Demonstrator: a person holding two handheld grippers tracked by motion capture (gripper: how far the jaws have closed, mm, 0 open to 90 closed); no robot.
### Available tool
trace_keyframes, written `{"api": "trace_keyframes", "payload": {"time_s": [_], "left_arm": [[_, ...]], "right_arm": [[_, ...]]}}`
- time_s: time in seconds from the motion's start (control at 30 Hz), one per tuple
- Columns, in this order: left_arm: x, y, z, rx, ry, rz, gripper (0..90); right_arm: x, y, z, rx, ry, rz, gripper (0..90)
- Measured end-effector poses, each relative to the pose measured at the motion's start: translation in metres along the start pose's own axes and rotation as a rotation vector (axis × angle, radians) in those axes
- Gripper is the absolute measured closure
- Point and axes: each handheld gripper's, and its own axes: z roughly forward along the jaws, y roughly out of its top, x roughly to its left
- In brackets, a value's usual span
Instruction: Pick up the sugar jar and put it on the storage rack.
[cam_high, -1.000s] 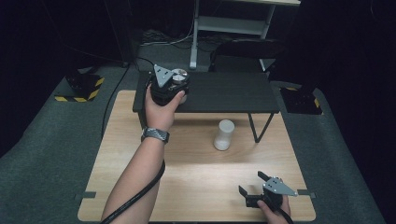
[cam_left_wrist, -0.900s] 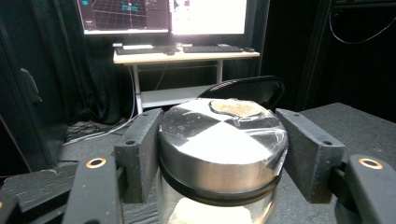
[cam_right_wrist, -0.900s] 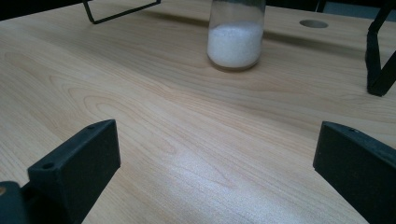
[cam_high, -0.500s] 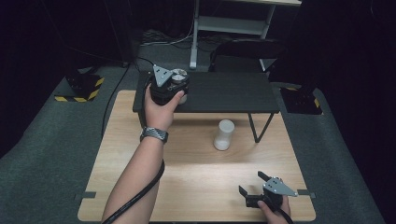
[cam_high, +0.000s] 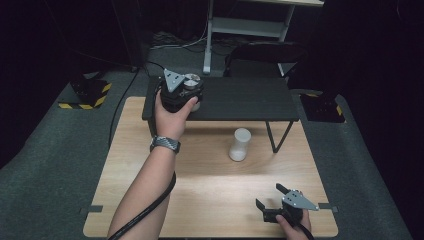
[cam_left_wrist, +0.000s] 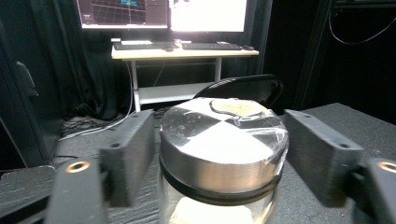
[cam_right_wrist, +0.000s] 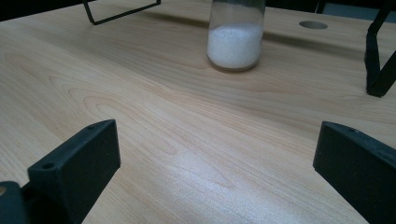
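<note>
Your left gripper sits on the black shelf with its jaws either side of an upright silver-lidded jar, gaps showing, not clamped, while your right gripper rests spread wide on the table, the white-filled jar straight ahead.

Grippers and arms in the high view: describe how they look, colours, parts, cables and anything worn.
Both tools are black. The left gripper and the right gripper each carry a grey three-cornered plate on top. Their jaws are blocky black pads with small round holes. A thick black cable trails under the left forearm. The left wrist wears a dark woven-pattern watch band; the forearm is unsleeved.
</note>
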Motion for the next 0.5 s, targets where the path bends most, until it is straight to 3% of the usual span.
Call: {"api": "trace_keyframes", "payload": {"time_s": [0.17,0.5], "left_arm": [[0.001,-0.003,-0.004,-0.008,0.003,-0.001,6.6],[0.005,-0.01,-0.016,-0.038,-0.03,0.017,0.3]], "right_arm": [[0.0,0.0,0.0,-0.001,0.001,0.001,0.1],[0.001,0.0,0.0,0.0,-0.001,-0.005,0.1]]}}
